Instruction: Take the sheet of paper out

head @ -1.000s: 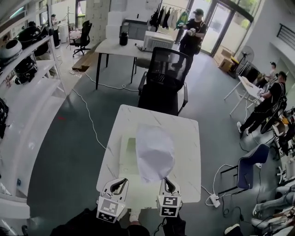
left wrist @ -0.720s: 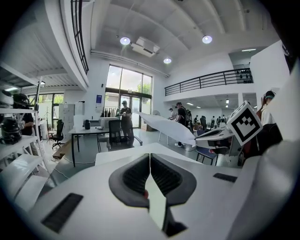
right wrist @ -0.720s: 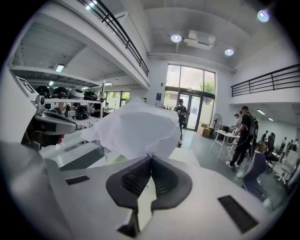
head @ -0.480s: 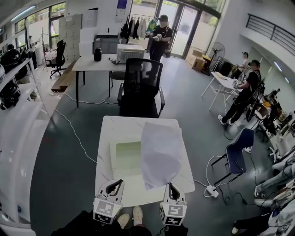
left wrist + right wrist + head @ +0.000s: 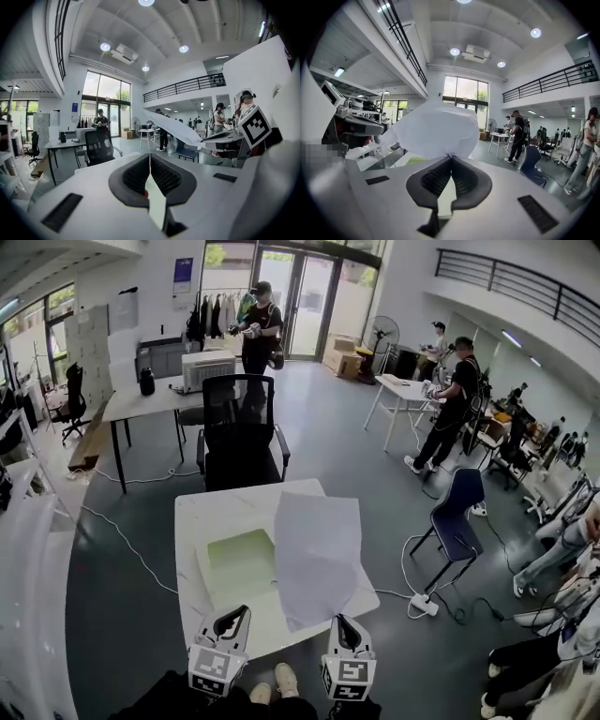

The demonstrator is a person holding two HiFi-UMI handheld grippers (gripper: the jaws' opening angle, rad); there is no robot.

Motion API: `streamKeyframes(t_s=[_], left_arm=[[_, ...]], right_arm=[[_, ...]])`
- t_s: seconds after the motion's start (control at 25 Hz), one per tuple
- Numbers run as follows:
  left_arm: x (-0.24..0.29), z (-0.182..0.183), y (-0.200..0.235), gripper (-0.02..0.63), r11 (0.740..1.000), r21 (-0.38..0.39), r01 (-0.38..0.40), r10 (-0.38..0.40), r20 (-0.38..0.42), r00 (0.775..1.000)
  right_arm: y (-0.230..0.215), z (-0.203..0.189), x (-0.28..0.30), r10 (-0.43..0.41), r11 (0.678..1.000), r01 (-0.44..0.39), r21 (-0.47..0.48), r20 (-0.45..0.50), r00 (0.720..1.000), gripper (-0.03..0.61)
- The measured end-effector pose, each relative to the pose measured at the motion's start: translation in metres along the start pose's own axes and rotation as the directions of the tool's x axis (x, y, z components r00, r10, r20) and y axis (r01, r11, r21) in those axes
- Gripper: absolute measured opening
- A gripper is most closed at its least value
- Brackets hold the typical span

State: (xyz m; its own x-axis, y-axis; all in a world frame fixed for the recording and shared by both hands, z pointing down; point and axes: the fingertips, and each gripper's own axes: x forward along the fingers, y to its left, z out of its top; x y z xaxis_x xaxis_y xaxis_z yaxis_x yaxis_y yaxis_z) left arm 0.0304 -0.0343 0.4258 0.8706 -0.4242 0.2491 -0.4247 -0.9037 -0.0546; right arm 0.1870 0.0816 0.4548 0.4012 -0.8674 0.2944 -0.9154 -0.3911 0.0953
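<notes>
My right gripper (image 5: 339,622) is shut on the near edge of a white sheet of paper (image 5: 317,554), which hangs in the air over the right half of the white table (image 5: 211,512). In the right gripper view the sheet (image 5: 433,129) billows up from the closed jaw tips (image 5: 450,157). A pale green folder (image 5: 239,561) lies flat on the table to the sheet's left. Above the table's front edge my left gripper (image 5: 239,612) is shut, with nothing seen beyond its tips (image 5: 150,157). The left gripper view shows the sheet (image 5: 173,127) edge-on at the right.
A black office chair (image 5: 239,427) stands at the table's far side. To the right are a blue chair (image 5: 459,512) and a power strip (image 5: 419,604) with cables on the floor. Several people stand farther off, near a desk (image 5: 141,399) and a folding table (image 5: 403,385).
Both grippers have risen and the sheet has come up with the right one, spreading flatter and shifting right. More of the green folder now shows.
</notes>
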Motion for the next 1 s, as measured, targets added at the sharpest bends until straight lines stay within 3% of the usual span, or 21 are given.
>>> streamKeyframes(t_s=[0.44, 1.0], left_arm=[[0.016, -0.006, -0.036, 0.026, 0.995, 0.021, 0.100, -0.100, -0.013, 0.995], [0.020, -0.006, -0.042, 0.026, 0.996, 0.013, 0.092, -0.092, -0.011, 0.996]], right_arm=[[-0.028, -0.026, -0.025, -0.088, 0.995, 0.089, 0.043, -0.021, 0.996, 0.017], [-0.035, -0.025, -0.025, -0.080, 0.996, 0.081, 0.030, -0.026, 0.996, 0.017]])
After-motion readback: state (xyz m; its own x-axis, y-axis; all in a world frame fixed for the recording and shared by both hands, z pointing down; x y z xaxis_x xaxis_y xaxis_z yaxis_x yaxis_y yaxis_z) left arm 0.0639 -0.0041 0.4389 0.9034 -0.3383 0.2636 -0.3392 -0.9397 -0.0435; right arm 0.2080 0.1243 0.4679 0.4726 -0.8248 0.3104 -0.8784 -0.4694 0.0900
